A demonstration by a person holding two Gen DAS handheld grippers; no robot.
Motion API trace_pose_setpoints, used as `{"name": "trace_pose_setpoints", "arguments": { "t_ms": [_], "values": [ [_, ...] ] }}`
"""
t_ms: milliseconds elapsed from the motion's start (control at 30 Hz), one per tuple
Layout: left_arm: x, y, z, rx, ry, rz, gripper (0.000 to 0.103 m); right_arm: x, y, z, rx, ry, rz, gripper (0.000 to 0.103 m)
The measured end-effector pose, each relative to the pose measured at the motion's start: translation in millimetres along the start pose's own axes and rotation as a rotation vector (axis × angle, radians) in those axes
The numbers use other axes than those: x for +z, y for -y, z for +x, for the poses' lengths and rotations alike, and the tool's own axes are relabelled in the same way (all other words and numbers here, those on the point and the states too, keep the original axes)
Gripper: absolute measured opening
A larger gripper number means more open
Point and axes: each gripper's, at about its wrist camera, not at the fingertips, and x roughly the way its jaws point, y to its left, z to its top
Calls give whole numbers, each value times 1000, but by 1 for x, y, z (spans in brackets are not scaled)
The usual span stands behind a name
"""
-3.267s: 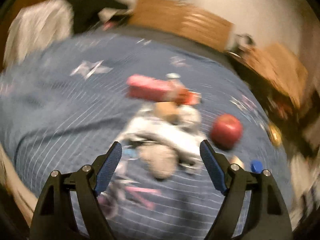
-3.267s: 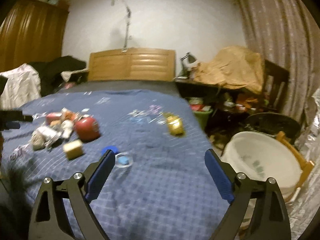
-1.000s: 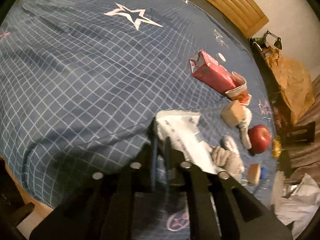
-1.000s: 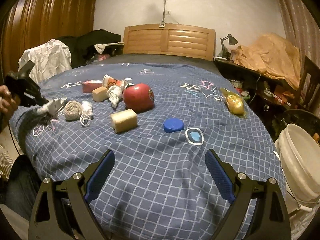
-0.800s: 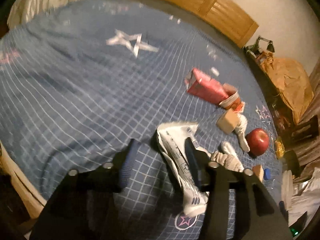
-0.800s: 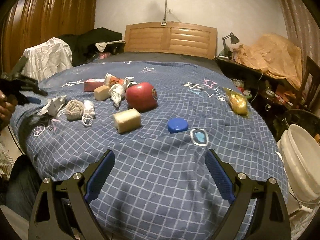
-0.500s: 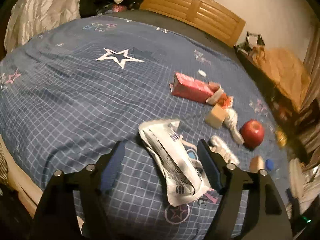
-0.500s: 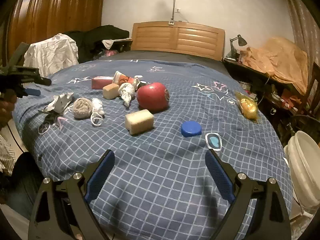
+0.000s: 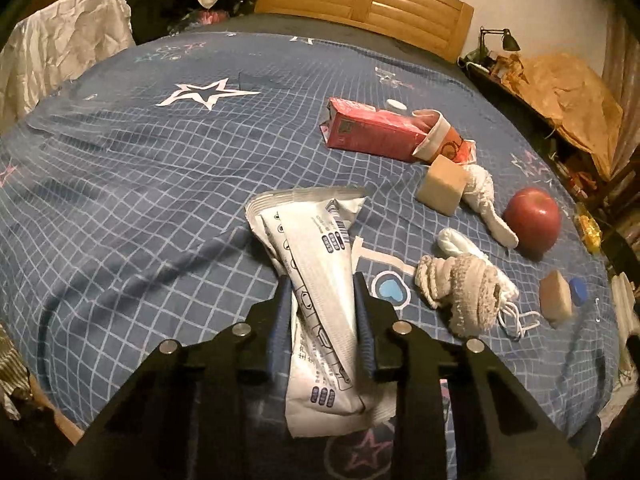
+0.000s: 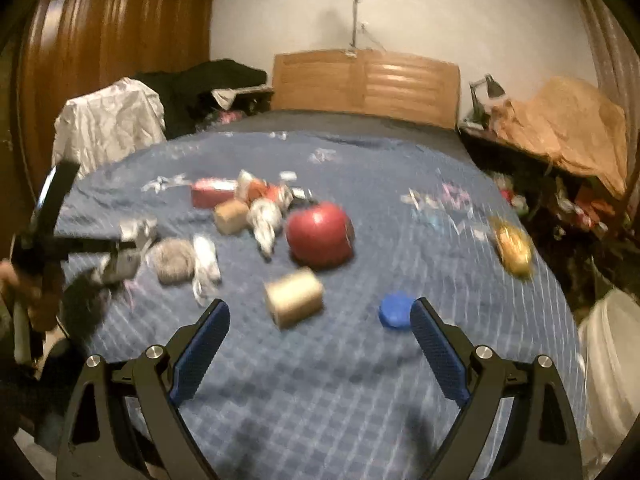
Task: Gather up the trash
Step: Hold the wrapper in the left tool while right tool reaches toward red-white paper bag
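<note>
The left tongs (image 9: 322,312) have just been closing and now pinch the white wrapper (image 9: 316,268) on the bed (image 9: 120,168), the right tongs (image 10: 320,356) gape empty, and the other scraps lie uncollected.

In the left wrist view, a wide stretch of bare blue checked bedspread (image 9: 120,184) is left open across the left half and centre top of the frame. The lower centre is taken up by a white wrapper (image 9: 320,280) lying between the jaws of the left gripper (image 9: 322,316). The right half is crowded: a red carton (image 9: 372,130), a tan block (image 9: 442,190), a red apple (image 9: 532,220) and a knitted bundle (image 9: 460,284) are set close together, with narrow gaps between them. In the blurred right wrist view, open bedspread is seen at the bottom centre between the spread fingers of the right gripper (image 10: 320,344); a tan block (image 10: 294,296) and a blue cap (image 10: 396,310) lie just beyond.
</note>
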Motion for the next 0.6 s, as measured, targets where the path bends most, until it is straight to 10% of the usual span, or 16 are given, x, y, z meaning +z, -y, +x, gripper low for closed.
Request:
{"name": "trace_pose_setpoints", "arguments": {
  "t_ms": [233,600],
  "values": [
    [-6,-5,3,-39,26,-39,29,77,-14,57,126,9,-4,92],
    [-9,-14,9,-98,36,-83,32,139,-48,252,270,-338,225,92]
  ]
}}
